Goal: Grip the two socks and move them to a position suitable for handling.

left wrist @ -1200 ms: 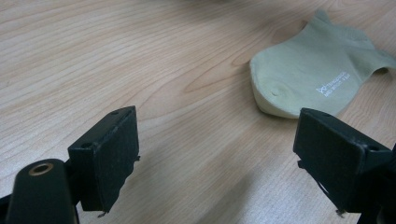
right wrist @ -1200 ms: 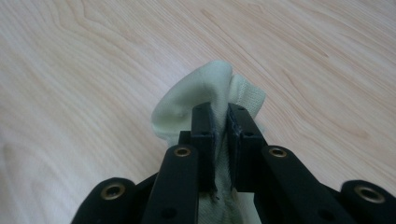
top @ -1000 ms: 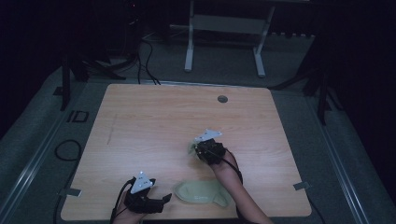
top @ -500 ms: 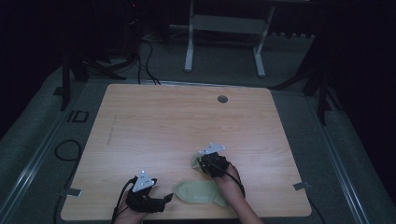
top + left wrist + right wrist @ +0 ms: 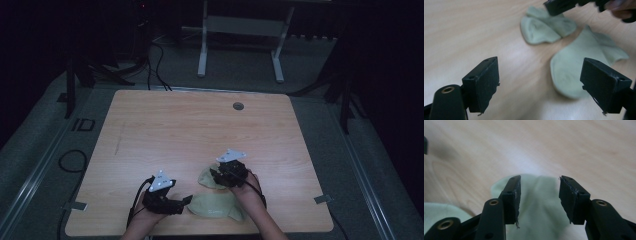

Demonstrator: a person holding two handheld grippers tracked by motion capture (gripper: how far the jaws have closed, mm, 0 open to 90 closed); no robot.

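Two pale green socks near the front edge of a wooden table, close together, whether touching not clear. Nearer sock flat, toe end toward the left gripper; farther sock folded over on itself, directly under the right gripper.

Compared with a second ago: right gripper drawn back toward the person with the farther sock, then set low over it. Jaws just been opening, now about half apart, green fabric lying between them but pads not pressing on it in the right gripper view. Reads as a release, the farther sock now laid down beside its partner.

Left gripper just left of the nearer sock, jaws wide apart, nothing held; bare table and the toe of the sock visible between the pads in the left gripper view. Likely lined up to take that sock next.

No boxes, bins or trays anywhere on the table; just a small round grommet near the far edge. Dark floor, cables and a white frame beyond.
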